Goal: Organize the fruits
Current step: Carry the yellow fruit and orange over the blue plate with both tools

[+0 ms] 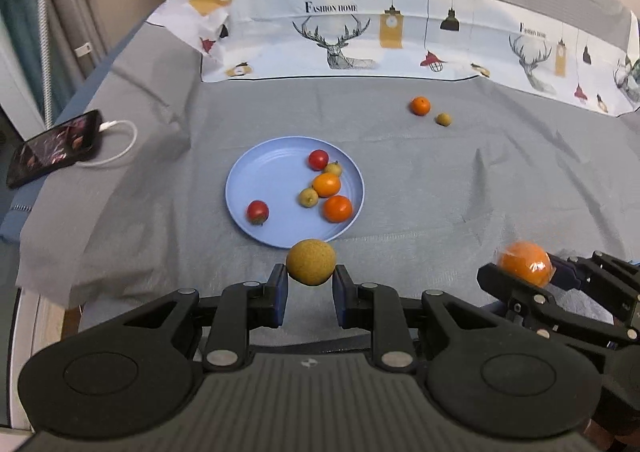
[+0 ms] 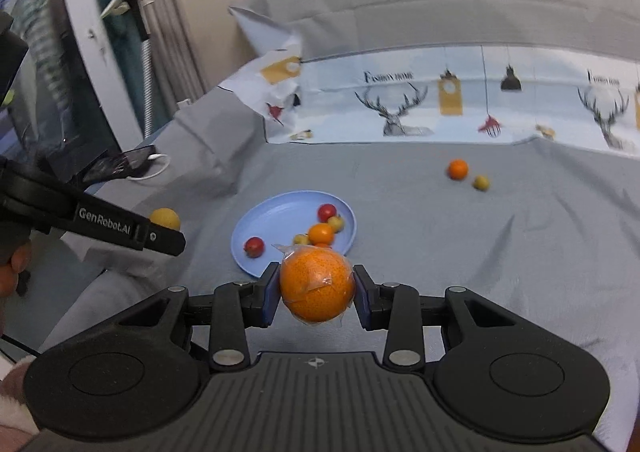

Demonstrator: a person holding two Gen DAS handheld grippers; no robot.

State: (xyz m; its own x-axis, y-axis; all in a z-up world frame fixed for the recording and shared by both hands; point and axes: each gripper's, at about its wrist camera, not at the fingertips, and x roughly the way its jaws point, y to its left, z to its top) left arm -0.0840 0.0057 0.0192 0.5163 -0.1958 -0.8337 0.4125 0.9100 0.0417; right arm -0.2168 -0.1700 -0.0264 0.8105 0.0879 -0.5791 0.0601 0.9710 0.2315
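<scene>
Bare left half of blue plate (image 1: 256, 172), fruit cluster (image 1: 326, 188) crowding right half

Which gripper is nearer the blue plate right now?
Left. The left gripper, shut on a tan fruit, sits just off the plate's near rim. The right gripper, shut on a wrapped orange, is off to the plate's right, farther back.

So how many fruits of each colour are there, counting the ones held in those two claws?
Red: 2
Orange: 4
Yellow-green: 4
Total: 10
</scene>
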